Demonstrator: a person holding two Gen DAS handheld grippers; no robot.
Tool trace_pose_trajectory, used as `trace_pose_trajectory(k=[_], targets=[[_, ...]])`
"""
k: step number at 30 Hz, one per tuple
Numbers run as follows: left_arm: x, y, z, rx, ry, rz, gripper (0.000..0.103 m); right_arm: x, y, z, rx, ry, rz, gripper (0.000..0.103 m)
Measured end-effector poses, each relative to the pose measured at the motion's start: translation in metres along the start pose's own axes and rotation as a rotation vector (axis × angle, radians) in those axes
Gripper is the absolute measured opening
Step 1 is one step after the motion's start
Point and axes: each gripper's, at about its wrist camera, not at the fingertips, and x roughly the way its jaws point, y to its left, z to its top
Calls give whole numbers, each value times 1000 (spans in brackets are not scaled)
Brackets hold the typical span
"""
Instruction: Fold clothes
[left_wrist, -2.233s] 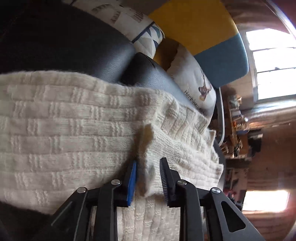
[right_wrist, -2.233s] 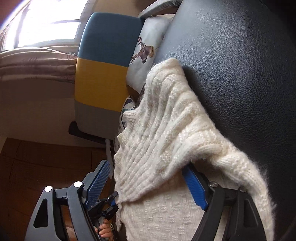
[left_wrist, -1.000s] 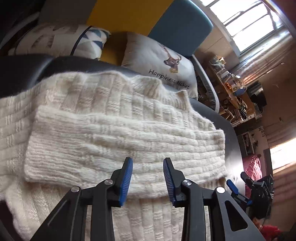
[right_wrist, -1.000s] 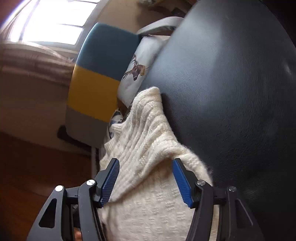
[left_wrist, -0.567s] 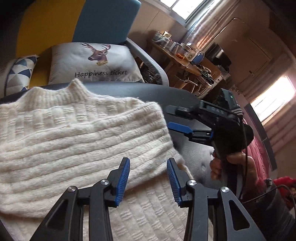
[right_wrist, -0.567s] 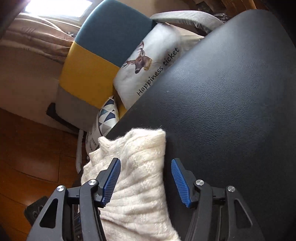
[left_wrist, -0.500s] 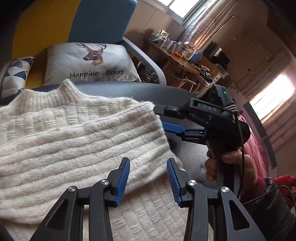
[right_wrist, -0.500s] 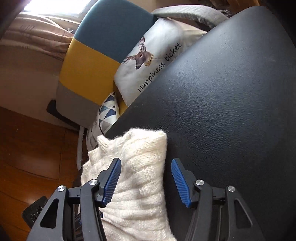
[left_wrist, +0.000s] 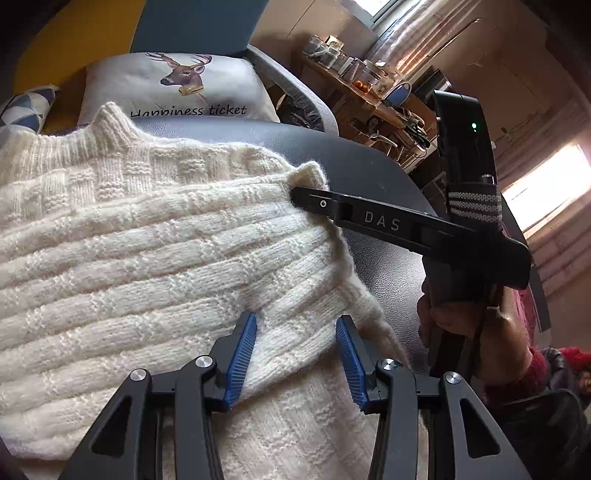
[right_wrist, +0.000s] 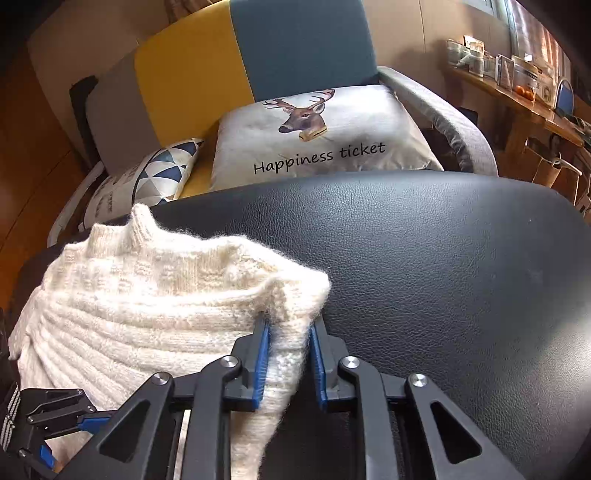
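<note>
A cream knit sweater (left_wrist: 147, 251) lies on a black leather surface (right_wrist: 443, 266), one knit layer folded across its body. My left gripper (left_wrist: 295, 356) is open low over the fold's near edge, blue pads (left_wrist: 242, 356) on either side of the knit, gripping nothing. My right gripper (right_wrist: 290, 350) is shut on the sweater's (right_wrist: 147, 306) far right corner, which bunches up between its pads. In the left wrist view the right gripper (left_wrist: 301, 194) reaches in from the right, held by a hand (left_wrist: 454, 321). The left gripper (right_wrist: 44, 435) shows in the right wrist view's bottom left corner.
A deer cushion (right_wrist: 317, 129) and a triangle-patterned cushion (right_wrist: 155, 170) rest on a yellow, blue and grey armchair (right_wrist: 221, 59) behind the leather surface. A cluttered wooden table (left_wrist: 362, 92) stands at the back right. Bare leather stretches to the right of the sweater.
My right gripper has moved onto the sweater's right corner and shut on it. My left gripper stays open and has shifted toward the fold's right end.
</note>
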Motion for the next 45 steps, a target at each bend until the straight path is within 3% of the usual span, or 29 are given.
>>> trace_pose_trajectory(k=[1, 4, 7, 10, 12, 16, 17, 23, 26, 29, 33, 36, 39, 42, 45], targets=[[-5, 1, 2, -9, -1, 0, 46, -1, -2, 1, 20, 7, 16, 25], [-36, 9, 4, -29, -83, 18, 47, -23, -11, 5, 80, -30, 68, 26], [-69, 25, 6, -23, -150, 98, 49, -49, -3, 6, 41, -96, 84, 27], [-94, 51, 1, -19, -181, 181, 49, -51, 31, 3, -135, -99, 28, 27], [-105, 72, -4, -28, -187, 276, 49, -40, 49, -2, -237, -81, -64, 27], [-106, 128, -23, -140, -125, 383, 48, 8, 46, -8, -269, 45, -113, 26], [-111, 132, -28, -136, -161, 346, 48, 9, 43, -8, -255, 27, -100, 26], [-118, 123, -30, -164, -173, 341, 50, -8, 38, -1, -151, 64, -71, 24], [-141, 119, -35, -177, -236, 323, 55, -41, 51, -12, -175, 5, -38, 24], [-159, 128, -43, -198, -271, 350, 60, -52, 68, -33, -208, 8, 4, 24], [-150, 161, -51, -267, -209, 405, 61, -22, 80, -69, -257, 100, -125, 25], [-157, 160, -52, -287, -219, 379, 61, -27, 80, -73, -225, 51, -127, 24], [-193, 173, -67, -440, -307, 201, 61, -51, 84, -70, -128, 12, -94, 25], [-240, 203, -106, -629, -414, 62, 63, -78, 108, -82, -109, -62, 46, 26], [-292, 244, -168, -800, -500, 43, 63, -80, 137, -102, -86, -61, 170, 26]])
